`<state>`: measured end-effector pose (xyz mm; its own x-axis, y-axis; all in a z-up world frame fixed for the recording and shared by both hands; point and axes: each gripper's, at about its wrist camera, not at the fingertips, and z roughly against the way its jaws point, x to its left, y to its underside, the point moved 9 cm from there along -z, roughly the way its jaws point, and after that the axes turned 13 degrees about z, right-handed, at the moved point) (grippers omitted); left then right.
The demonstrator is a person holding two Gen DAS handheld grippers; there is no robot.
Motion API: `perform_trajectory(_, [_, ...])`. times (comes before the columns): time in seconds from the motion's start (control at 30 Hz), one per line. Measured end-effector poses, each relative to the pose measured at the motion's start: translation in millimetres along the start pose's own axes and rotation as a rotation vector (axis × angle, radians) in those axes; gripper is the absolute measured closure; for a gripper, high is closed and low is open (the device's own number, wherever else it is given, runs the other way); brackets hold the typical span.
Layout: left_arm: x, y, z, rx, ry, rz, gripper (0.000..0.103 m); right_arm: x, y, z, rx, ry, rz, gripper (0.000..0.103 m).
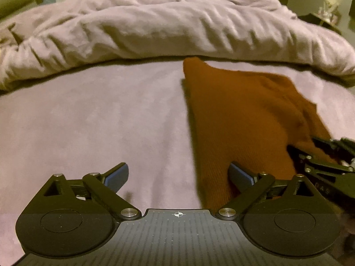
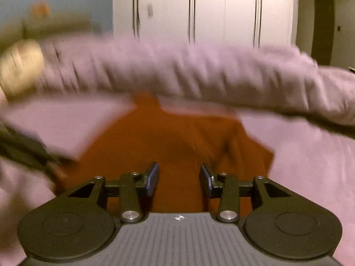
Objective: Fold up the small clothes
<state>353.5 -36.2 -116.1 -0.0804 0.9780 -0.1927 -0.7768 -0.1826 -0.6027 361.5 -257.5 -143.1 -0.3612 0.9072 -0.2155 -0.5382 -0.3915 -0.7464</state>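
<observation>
left tongs (image 1: 178,176) wide apart | right tongs (image 2: 179,178) parted, empty | ribbed rust garment (image 1: 239,115), folded

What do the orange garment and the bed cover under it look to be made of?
Orange garment: seemingly a fine ribbed knit, matte; faint lines run along it. Bed cover: soft matte woven fabric, perhaps brushed cotton or microfibre; smooth, no sheen, weave too fine to tell.

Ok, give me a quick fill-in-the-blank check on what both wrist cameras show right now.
1. The garment lying on the bed sheet is ____ in colour.
2. The left gripper has its jaws wide ____, with nothing between them.
3. The right gripper hangs over the ____, jaws apart.
4. Behind the garment lies a rumpled ____.

Missing words: rust-orange; open; garment; duvet
</observation>
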Motion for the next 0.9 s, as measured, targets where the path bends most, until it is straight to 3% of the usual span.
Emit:
perform_trajectory(0.13, [11.3, -9.9, 5.0, -0.029, 0.077, 0.068, 0.003, -29.5, 0.8, 14.0, -0.019, -0.05, -0.191, 0.048])
perform_trajectory(0.17, [13.2, -11.8, 1.8, -0.015, 0.099, 0.091, 0.003, -34.1, 0.1, 20.9, -0.035, -0.046, -0.201, 0.039])
perform_trajectory(0.2, [13.9, -13.0, -2.4, 0.006, 0.123, 0.116, 0.003, -39.4, 0.9, 25.7, -0.04, -0.012, -0.187, 0.022])
perform_trajectory(0.27, [11.6, -12.9, -15.3, 0.072, 0.195, 0.174, 0.003, -48.3, 3.3, 24.6, -0.03, 0.049, -0.145, 0.012])
perform_trajectory(0.4, [3.5, -12.1, -36.9, 0.158, 0.33, 0.267, 0.003, -59.4, 19.5, 10.0, 0.031, -0.069, -0.252, 0.006])
perform_trajectory(0.53, [-3.3, -10.6, -58.2, 0.244, 0.413, 0.327, 0.003, -69.9, 31.7, -10.1, 0.043, -0.263, -0.48, 0.006])
perform_trajectory(0.6, [-9.3, -11.3, -64.6, 0.253, 0.427, 0.325, 0.004, -73.0, 30.5, -14.6, 0.02, -0.318, -0.543, 0.013])
perform_trajectory(0.7, [-21.6, -13.0, -68.2, 0.251, 0.452, 0.293, 0.021, -69.1, 28.2, -25.9, 0.019, -0.392, -0.591, 0.027])
perform_trajectory(0.73, [-25.8, -13.4, -69.8, 0.261, 0.465, 0.3, 0.028, -68.3, 28.2, -29.1, 0.017, -0.404, -0.6, 0.027])
perform_trajectory(0.87, [-33.2, -16.5, -81.8, 0.279, 0.476, 0.352, 0.033, -67.4, 25.5, -37.5, 0.02, -0.427, -0.635, 0.023])
perform_trajectory(0.9, [-33.8, -17.7, -82.5, 0.28, 0.48, 0.364, 0.04, -66.7, 24.3, -40.4, 0.023, -0.43, -0.644, 0.023])
